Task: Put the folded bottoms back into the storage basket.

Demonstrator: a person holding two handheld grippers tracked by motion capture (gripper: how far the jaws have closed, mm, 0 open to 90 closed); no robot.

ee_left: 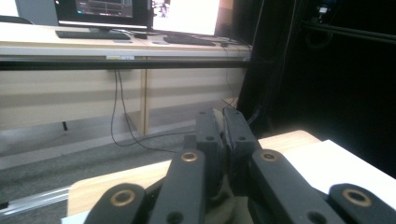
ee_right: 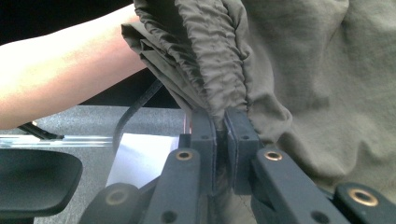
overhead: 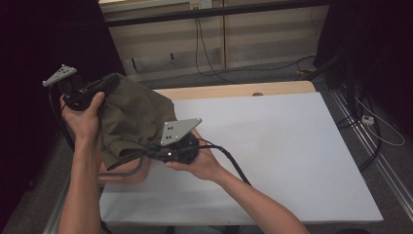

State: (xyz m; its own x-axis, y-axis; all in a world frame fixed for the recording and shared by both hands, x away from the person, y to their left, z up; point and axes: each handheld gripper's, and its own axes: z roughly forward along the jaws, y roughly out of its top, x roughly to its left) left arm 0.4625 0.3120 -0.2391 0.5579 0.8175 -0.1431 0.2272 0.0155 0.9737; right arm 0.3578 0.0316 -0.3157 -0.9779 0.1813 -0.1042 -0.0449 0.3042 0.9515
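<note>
Garment (overhead: 131, 114), olive-green fabric, one piece, held in the air above the near left corner of the bench (overhead: 272, 146), hanging in loose folds between two hand-held tools. Its gathered, elasticated hem shows close up in the right gripper view (ee_right: 219, 60).

Left tool (overhead: 104, 84): held in the person's left hand (overhead: 85, 117), raised at the far left of the high view, grey three-cornered plate on top. Jaws pressed together on a thin edge of the garment; in the left gripper view (ee_left: 223, 135) a sliver of green cloth sits between the two black jaws and bunches below them.

Right tool (overhead: 156, 152): held in the person's right hand (overhead: 199, 163), lower and nearer to the person than the left one, grey plate uppermost, black cable (overhead: 234, 165) trailing back over the forearm. Jaws pinched shut on the gathered hem, seen in the right gripper view (ee_right: 220, 121), with the cloth rising out of the jaws and draping to the right.

Bench: white sheet on a pale wooden top, wood showing along the far edge.

Stool (overhead: 122, 173): reddish-brown seat, below the hanging garment at the bench's left side.

Background: computer monitors (ee_left: 140, 11) and keyboards on a desk.
</note>
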